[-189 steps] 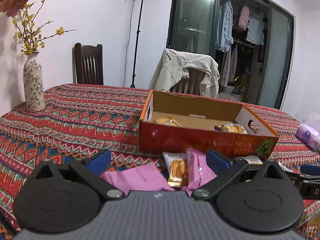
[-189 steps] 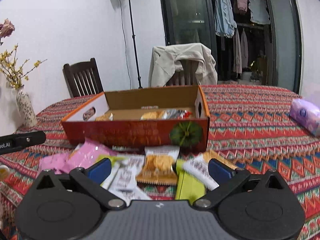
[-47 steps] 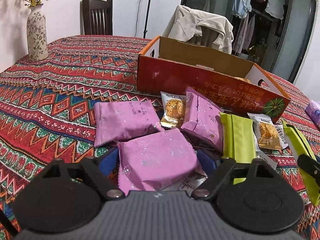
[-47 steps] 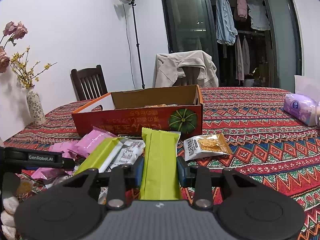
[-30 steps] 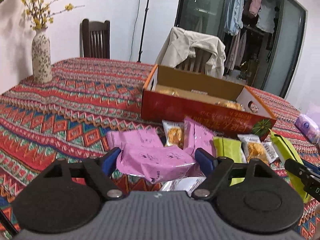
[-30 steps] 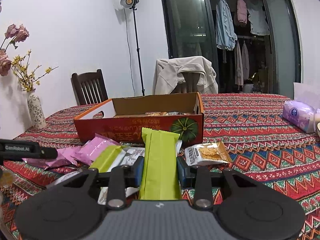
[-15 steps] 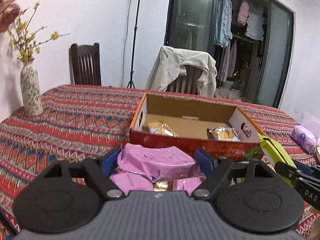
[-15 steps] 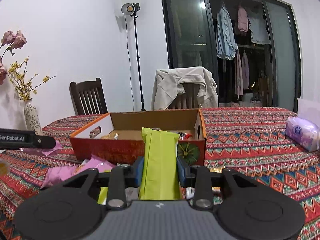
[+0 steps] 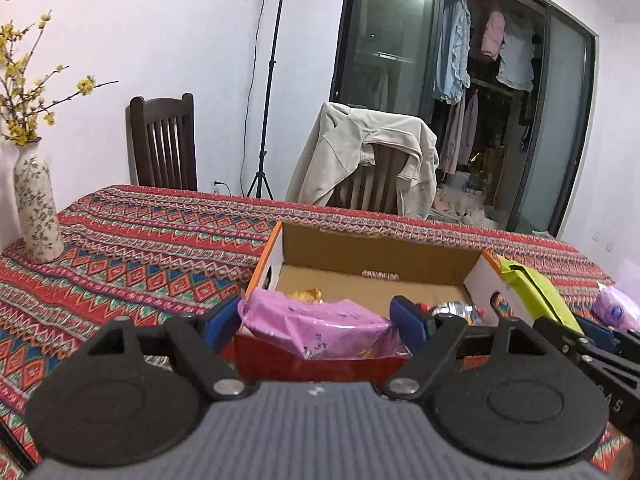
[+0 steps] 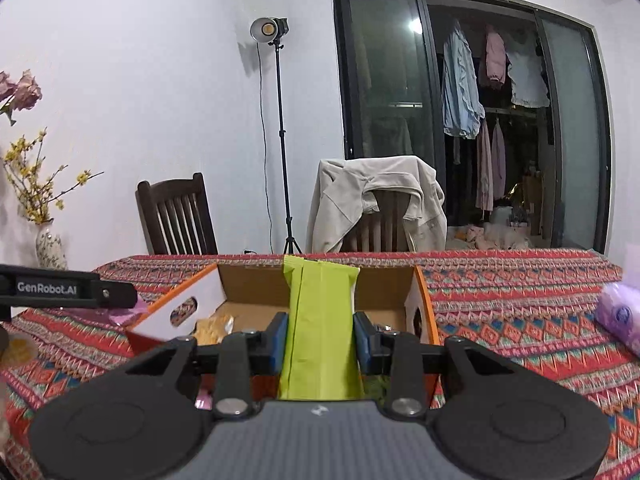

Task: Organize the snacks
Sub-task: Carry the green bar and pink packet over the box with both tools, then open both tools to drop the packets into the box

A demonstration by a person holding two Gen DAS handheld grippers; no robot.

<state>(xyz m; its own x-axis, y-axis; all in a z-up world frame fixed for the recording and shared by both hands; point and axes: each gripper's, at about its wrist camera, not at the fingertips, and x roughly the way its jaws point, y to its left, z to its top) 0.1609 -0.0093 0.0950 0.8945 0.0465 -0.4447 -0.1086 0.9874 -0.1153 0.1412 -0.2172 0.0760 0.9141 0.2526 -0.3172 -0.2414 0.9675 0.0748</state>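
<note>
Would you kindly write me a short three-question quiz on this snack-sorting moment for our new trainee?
1. True or false: the left gripper is clamped on a pink snack packet.
2. Multiple choice: what does the right gripper hold? A) a silver foil pouch B) a green snack packet C) a tissue pack
3. Short answer: what container sits just beyond both held packets?

Key
1. True.
2. B.
3. The open cardboard box, which already has a few wrapped snacks inside.
</note>
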